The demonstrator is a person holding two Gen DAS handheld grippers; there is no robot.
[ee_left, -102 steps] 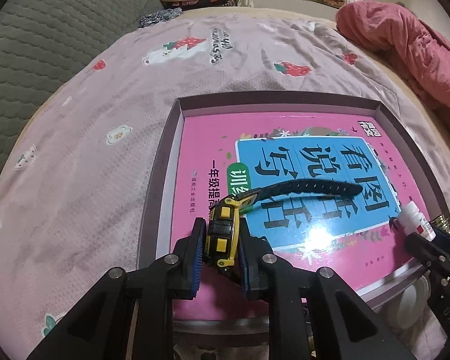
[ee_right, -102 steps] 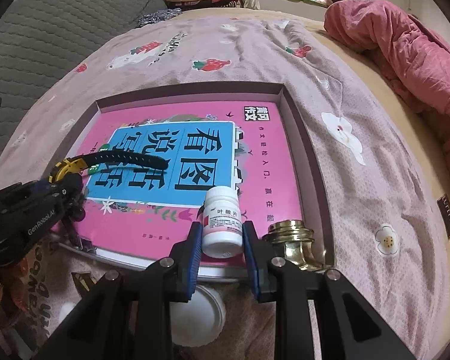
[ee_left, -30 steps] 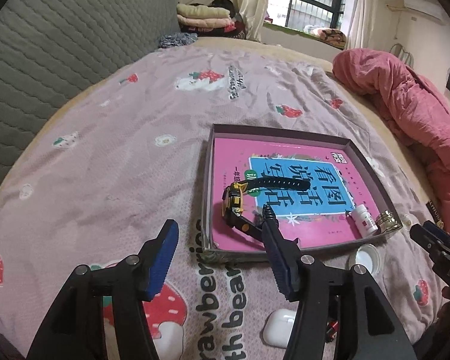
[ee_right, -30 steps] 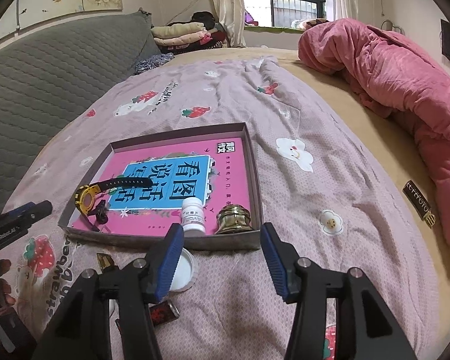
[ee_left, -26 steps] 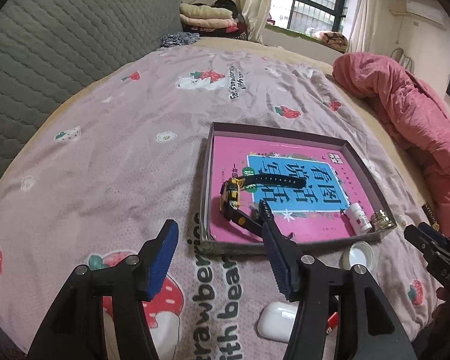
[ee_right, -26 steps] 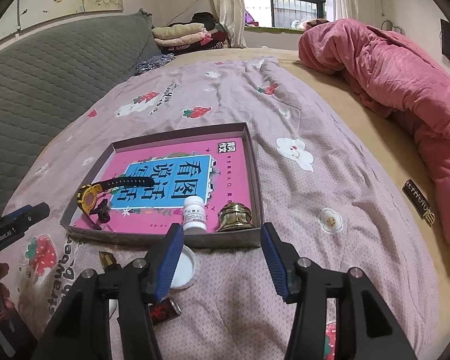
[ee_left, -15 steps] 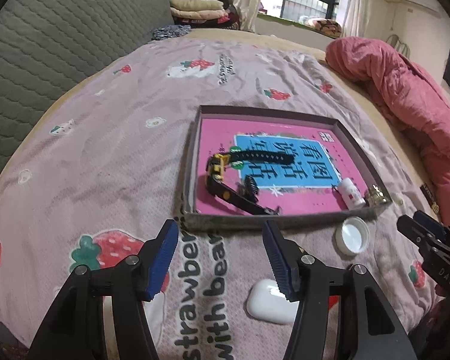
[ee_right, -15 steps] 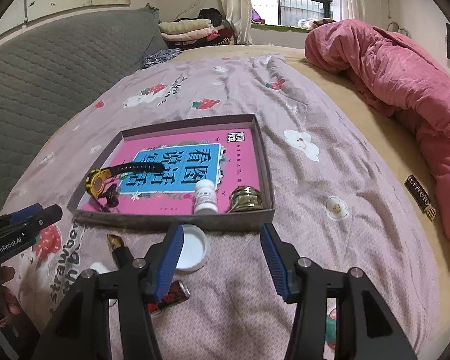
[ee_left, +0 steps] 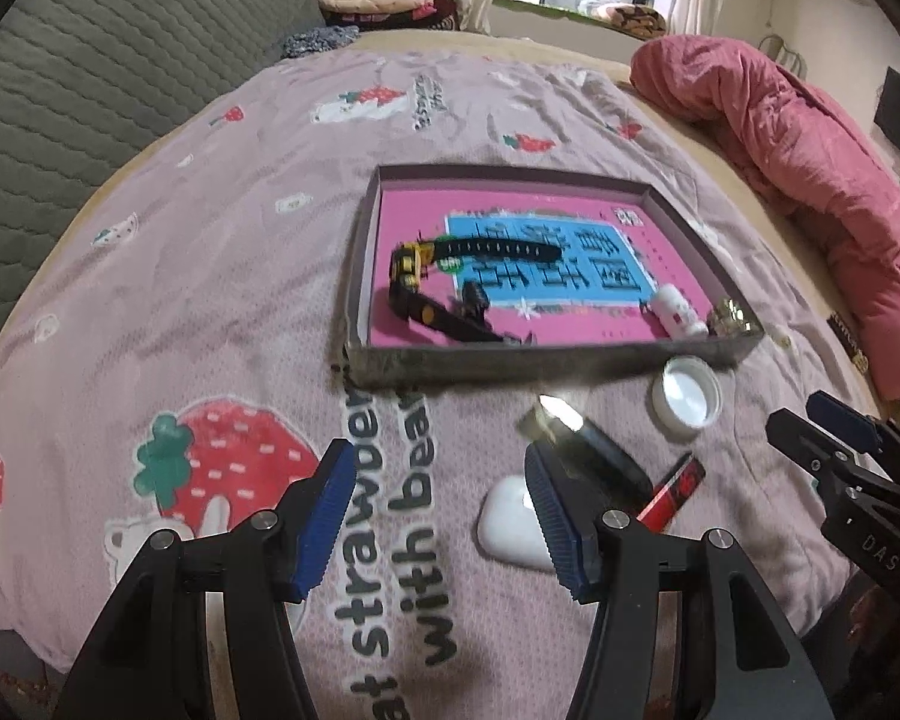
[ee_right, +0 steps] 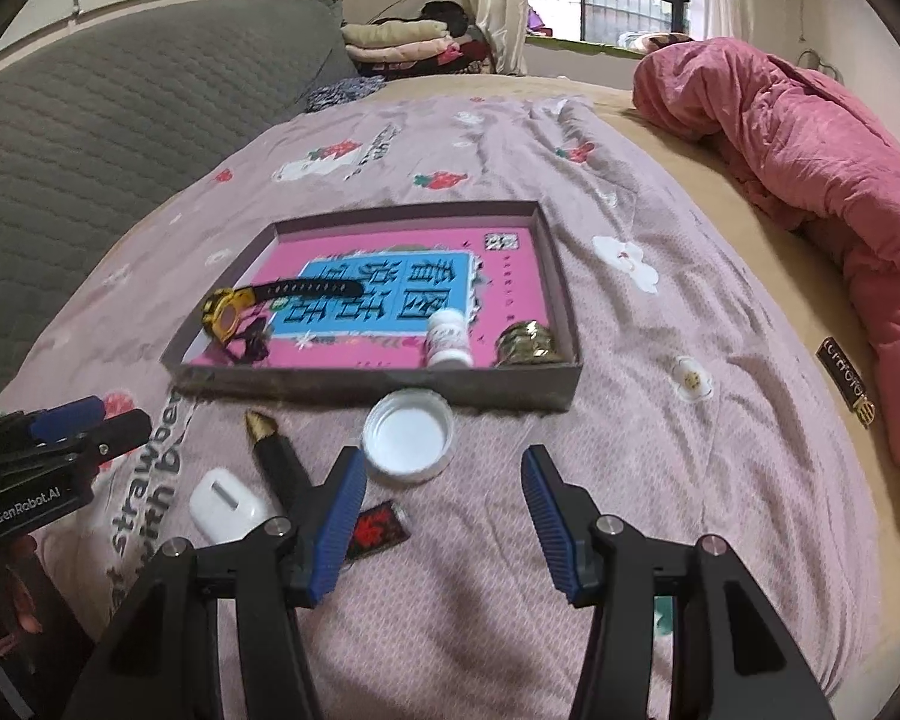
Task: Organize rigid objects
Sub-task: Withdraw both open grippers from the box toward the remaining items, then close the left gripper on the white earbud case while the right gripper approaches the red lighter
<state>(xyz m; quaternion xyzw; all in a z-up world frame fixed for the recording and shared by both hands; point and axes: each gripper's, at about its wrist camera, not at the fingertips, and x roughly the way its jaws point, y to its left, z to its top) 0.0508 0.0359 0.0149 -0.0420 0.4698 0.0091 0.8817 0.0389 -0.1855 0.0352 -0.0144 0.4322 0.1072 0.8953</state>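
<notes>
A shallow grey tray (ee_left: pixel 510 355) (ee_right: pixel 390 387) lies on the bed with a pink book in it. On the book lie a yellow-and-black watch (ee_left: pixel 411 273) (ee_right: pixel 228 312), a white pill bottle (ee_left: pixel 678 312) (ee_right: pixel 448 339) and a brass piece (ee_left: pixel 729 321) (ee_right: pixel 525 345). In front of the tray lie a white lid (ee_left: pixel 687 399) (ee_right: pixel 408 435), a black pen with a gold tip (ee_left: pixel 582 441) (ee_right: pixel 273 450), a white earbud case (ee_left: pixel 510 525) (ee_right: pixel 225 507) and a red-and-black lighter (ee_left: pixel 672 489) (ee_right: pixel 375 531). My left gripper (ee_left: pixel 438 504) and right gripper (ee_right: pixel 444 510) are open and empty, near the loose items.
The bed has a pink strawberry-print sheet (ee_left: pixel 210 300). A grey quilted headboard (ee_right: pixel 90 138) runs along the left. A pink quilt (ee_right: pixel 810 150) is heaped at the right. Folded clothes (ee_right: pixel 402 42) lie at the far end.
Both grippers let go of the watch and the pill bottle, which now lie in the tray. Both opened and pulled back and down toward the loose items in front of the tray.
</notes>
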